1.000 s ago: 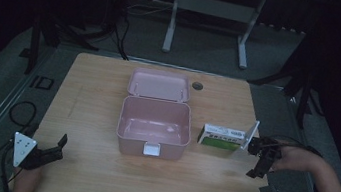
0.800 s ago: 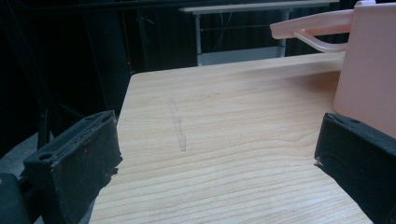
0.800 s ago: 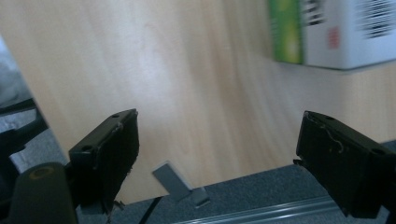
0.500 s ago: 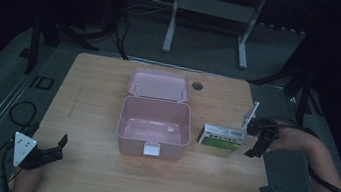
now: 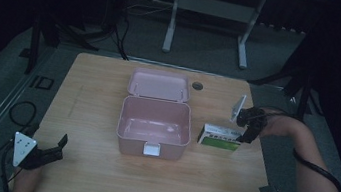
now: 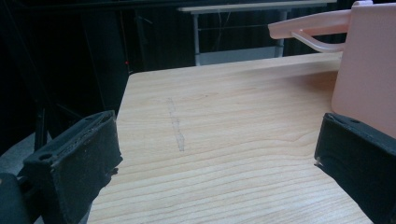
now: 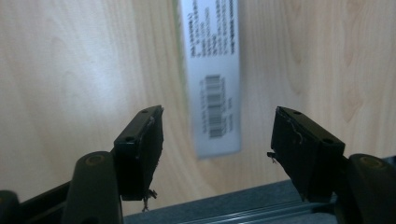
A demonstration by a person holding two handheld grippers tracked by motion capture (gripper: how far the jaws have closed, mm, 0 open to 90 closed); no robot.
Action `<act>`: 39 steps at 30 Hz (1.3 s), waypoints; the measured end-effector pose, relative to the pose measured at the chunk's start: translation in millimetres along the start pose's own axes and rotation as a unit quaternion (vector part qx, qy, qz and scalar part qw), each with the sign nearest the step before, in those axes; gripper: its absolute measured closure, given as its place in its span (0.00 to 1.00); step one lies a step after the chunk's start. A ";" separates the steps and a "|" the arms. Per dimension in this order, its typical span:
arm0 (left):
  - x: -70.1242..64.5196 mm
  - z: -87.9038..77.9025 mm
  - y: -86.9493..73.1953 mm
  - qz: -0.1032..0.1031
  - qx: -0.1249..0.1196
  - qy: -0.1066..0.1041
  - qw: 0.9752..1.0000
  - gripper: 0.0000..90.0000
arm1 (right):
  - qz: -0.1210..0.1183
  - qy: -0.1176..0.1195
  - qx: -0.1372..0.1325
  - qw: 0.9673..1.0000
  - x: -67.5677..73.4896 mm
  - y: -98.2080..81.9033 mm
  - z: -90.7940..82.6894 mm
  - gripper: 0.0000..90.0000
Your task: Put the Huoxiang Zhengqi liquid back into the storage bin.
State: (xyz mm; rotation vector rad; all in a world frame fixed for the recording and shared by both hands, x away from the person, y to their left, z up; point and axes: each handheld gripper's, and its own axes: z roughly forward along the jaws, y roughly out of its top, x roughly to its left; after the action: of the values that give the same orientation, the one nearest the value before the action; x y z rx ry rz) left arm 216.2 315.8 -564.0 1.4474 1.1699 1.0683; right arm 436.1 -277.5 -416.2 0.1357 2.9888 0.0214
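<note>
Here we hold the right gripper (image 5: 246,132) over a small carton (image 5: 219,138).
From above, we see the flat green-and-white carton on the wooden table (image 5: 108,92), just right of an open pink plastic box (image 5: 154,126); the left gripper (image 5: 52,147) rests near the front-left corner. Along the left gripper (image 6: 215,154), its padded jaws stand wide over bare wood grain. Along the right gripper (image 7: 217,135), the jaws have just been closing, flanking the carton's (image 7: 212,70) barcoded face without touching it.

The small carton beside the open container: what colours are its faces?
White and green carton, best in the high view.
</note>
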 end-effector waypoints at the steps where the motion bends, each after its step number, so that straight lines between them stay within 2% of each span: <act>1: 0.1 0.1 0.0 0.000 0.000 0.000 1.000 0.00 | -0.003 0.003 0.000 1.000 -0.8 2.6 2.7 0.42; 3: 0.0 0.1 0.1 0.000 0.000 0.000 1.000 0.00 | -0.013 0.002 0.002 1.000 -0.8 5.6 6.7 0.48; 8: 0.0 0.0 0.0 0.001 0.001 0.000 1.000 0.00 | -0.026 0.014 0.012 1.000 -1.2 15.3 19.5 0.53; 12: 0.0 0.0 0.1 0.002 0.001 -0.001 1.000 0.00 | -0.028 0.014 0.019 0.999 -3.0 20.2 29.1 0.58; 19: 0.0 0.0 0.1 0.002 0.001 -0.001 1.000 0.00 | -0.031 0.033 0.036 0.998 -3.7 22.1 44.0 0.65; 25: -0.2 0.0 0.1 0.003 0.001 -0.001 1.000 0.00 | -0.026 0.040 0.034 0.998 -5.5 22.0 45.4 0.66; 32: -0.1 0.1 0.2 0.003 0.002 -0.001 1.000 0.00 | -0.032 0.048 0.031 0.998 -4.3 22.3 44.0 0.68; 36: -0.1 0.1 0.2 0.003 0.002 -0.001 1.000 0.00 | -0.025 0.057 0.033 0.997 -4.9 22.8 39.0 0.69; 39: -0.1 0.1 0.2 0.002 0.002 -0.001 1.000 0.00 | -0.022 0.056 0.037 0.998 -4.8 23.4 33.1 0.69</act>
State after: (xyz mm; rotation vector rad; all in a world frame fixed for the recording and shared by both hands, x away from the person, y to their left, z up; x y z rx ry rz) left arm 216.3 315.6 -563.9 1.4540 1.1682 1.0692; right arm 447.8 -254.4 -447.8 0.0796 3.1043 -0.0903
